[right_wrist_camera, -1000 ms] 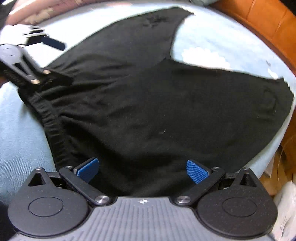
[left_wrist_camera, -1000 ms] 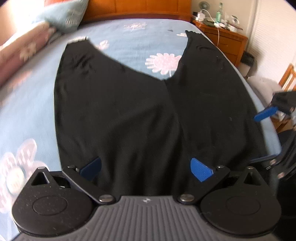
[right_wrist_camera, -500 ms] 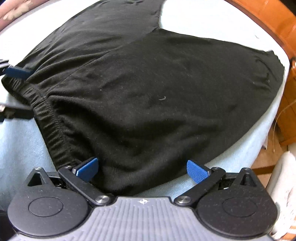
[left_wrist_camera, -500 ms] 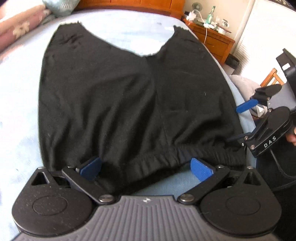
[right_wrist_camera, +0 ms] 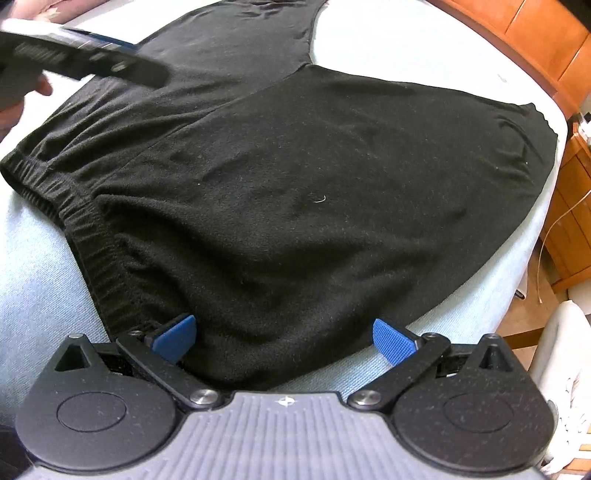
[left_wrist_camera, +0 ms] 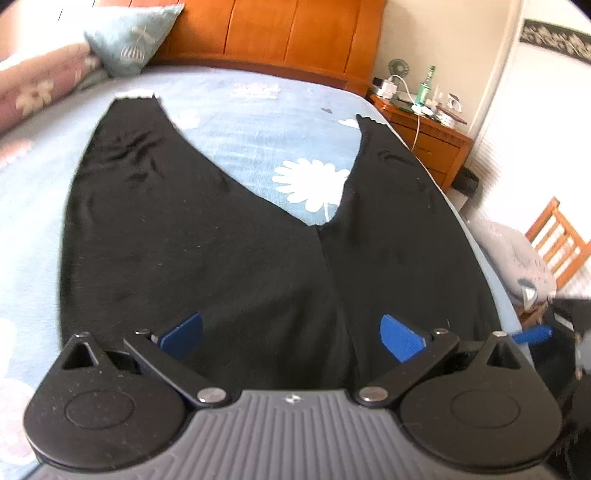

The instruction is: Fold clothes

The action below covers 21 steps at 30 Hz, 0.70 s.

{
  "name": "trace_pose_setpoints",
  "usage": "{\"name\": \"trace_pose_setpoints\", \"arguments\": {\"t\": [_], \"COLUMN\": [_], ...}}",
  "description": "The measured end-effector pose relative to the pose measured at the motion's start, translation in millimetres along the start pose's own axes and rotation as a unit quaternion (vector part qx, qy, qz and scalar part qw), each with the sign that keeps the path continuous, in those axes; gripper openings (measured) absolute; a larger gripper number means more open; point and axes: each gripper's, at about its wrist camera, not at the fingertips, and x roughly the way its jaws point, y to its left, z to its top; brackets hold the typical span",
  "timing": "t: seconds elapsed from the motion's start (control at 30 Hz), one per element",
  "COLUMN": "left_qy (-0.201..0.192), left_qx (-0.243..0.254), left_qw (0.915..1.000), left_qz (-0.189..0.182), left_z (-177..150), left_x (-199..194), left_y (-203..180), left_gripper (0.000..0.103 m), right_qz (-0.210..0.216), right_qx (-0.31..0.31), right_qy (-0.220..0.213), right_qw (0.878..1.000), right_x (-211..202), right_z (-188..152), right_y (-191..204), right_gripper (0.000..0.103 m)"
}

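Black knit trousers (left_wrist_camera: 229, 251) with a gathered elastic waistband (right_wrist_camera: 85, 229) lie flat on a light blue bedspread with white flower print (left_wrist_camera: 258, 122). The two legs spread apart in a V, and a white flower of the bedspread shows in the gap between them. The far leg ends point toward the orange wooden headboard (left_wrist_camera: 280, 33); the waistband lies at the opposite end of the trousers from the headboard. One trouser leg runs close along the bed edge on the side of the wooden nightstand (left_wrist_camera: 424, 136).

The left gripper (left_wrist_camera: 291, 334), black with blue finger pads, hovers above the trousers at the waistband end. Its jaws stand wide apart and hold nothing; black fabric shows between them. Whether the pads touch the cloth cannot be told.

The right gripper (right_wrist_camera: 284, 338), of the same build, sits at the waistband corner nearest the nightstand side, jaws likewise wide apart and empty. Its left pad overlaps the trouser edge; its right pad is over bare bedspread.

A pale blue cushion (left_wrist_camera: 133, 37) and a pink floral pillow (left_wrist_camera: 40, 81) lie against the headboard. The nightstand carries a green bottle (left_wrist_camera: 424, 86), a small fan and a white cable. A wooden slatted chair (left_wrist_camera: 557, 240) stands beyond the nightstand, away from the headboard.
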Motion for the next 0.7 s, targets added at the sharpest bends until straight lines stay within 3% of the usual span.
{"name": "trace_pose_setpoints", "arguments": {"t": [0.1,0.27,0.4,0.53,0.7], "left_qy": [0.032,0.025,0.016,0.040,0.034], "left_qx": [-0.043,-0.027,-0.018,-0.022,0.012], "left_qw": [0.9983,0.9991,0.9985,0.9986,0.9993], "left_qz": [-0.022,-0.019,-0.050,-0.029,-0.003], "left_z": [-2,9,15,11,12], "left_x": [23,23,21,43,25], "left_y": [15,11,1,5,-13], "left_gripper": [0.102,0.102,0.102,0.102,0.102], "right_qz": [0.005,0.021,0.035,0.038,0.040], "right_qx": [0.006,0.024,0.041,0.046,0.046], "right_qy": [0.001,0.004,0.006,0.005,0.001], "right_qw": [1.000,0.999,0.999,0.998,0.998], "right_x": [2,7,11,13,14], "right_z": [1,3,5,7,7], "right_y": [-2,-9,-15,-17,-18], "right_gripper": [0.103,0.103,0.103,0.103,0.103]}}
